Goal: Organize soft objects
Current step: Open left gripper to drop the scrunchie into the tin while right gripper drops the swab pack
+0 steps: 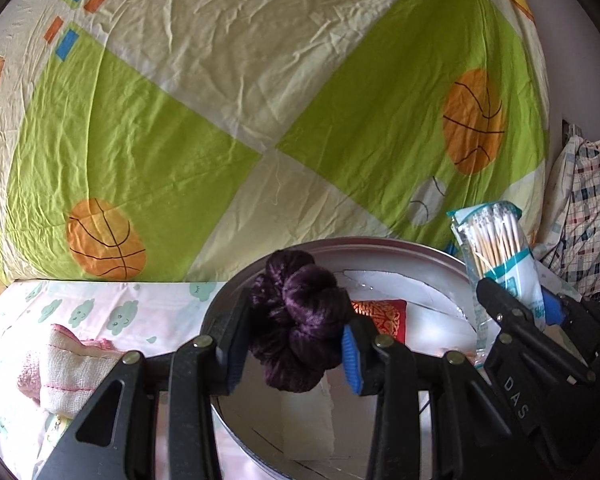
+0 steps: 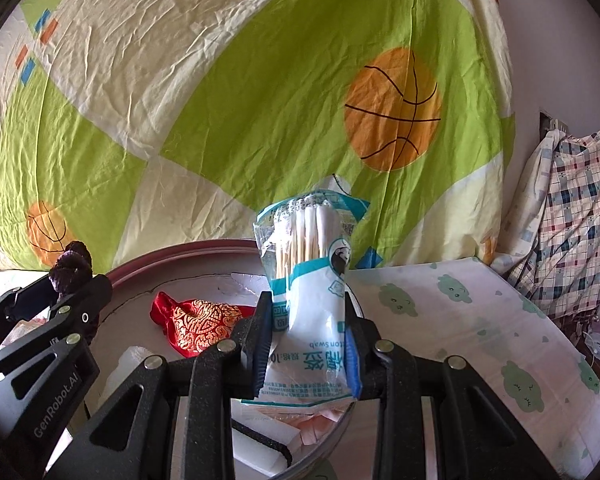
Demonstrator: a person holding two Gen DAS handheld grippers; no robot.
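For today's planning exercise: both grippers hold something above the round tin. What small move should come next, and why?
Probably lower the left gripper and release the purple scrunchie into the round tin: it already hangs over the tin, where the red pouch lies. The right gripper holds its cotton swab pack.

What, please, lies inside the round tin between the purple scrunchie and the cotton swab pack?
A red-and-gold brocade pouch lies there on the tin's floor, shown most plainly in the right wrist view.

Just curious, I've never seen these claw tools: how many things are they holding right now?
2. The left gripper clamps a purple scrunchie; the right gripper clamps a cotton swab pack. Both are above the round tin, where a red pouch lies unheld.
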